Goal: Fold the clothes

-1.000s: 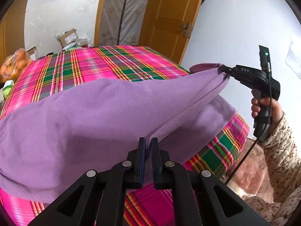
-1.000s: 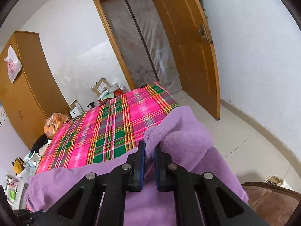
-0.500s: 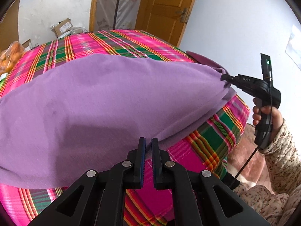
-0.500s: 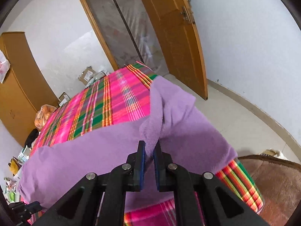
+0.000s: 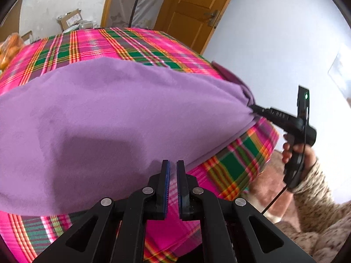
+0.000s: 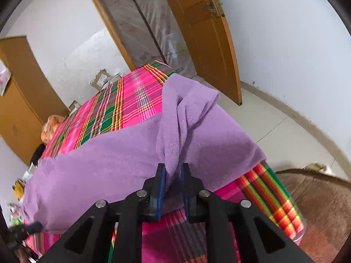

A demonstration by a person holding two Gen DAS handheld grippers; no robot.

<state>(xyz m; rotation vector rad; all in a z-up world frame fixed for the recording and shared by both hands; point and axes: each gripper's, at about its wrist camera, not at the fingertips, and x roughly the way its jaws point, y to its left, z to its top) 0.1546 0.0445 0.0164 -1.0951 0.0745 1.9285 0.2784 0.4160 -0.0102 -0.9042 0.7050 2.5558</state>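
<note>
A purple cloth (image 5: pixel 109 120) lies spread across the near part of a bed with a pink and green plaid cover (image 5: pixel 131 43). My left gripper (image 5: pixel 173 166) is shut at the cloth's near edge; the right wrist view shows it (image 6: pixel 33 226) at the cloth's far left corner. My right gripper (image 6: pixel 174 171) holds a bunched fold of the cloth (image 6: pixel 109 164) between its blue pads, low over the bed's corner. In the left wrist view the right gripper (image 5: pixel 255 109) pinches the cloth's right corner, held by a person's hand (image 5: pixel 291 151).
A wooden door (image 5: pixel 193 11) stands beyond the bed, beside a plastic-covered doorway. Cardboard boxes (image 5: pixel 70 19) and an orange bag (image 6: pixel 51 127) sit at the far end. A wardrobe (image 6: pixel 17 100) stands at the left, a brown cushion (image 6: pixel 318 197) by the bed's near corner.
Both grippers have come down toward the bed's near edge, and the purple cloth has dropped from hanging to lying over the plaid cover. The right jaws stand slightly wider apart.
</note>
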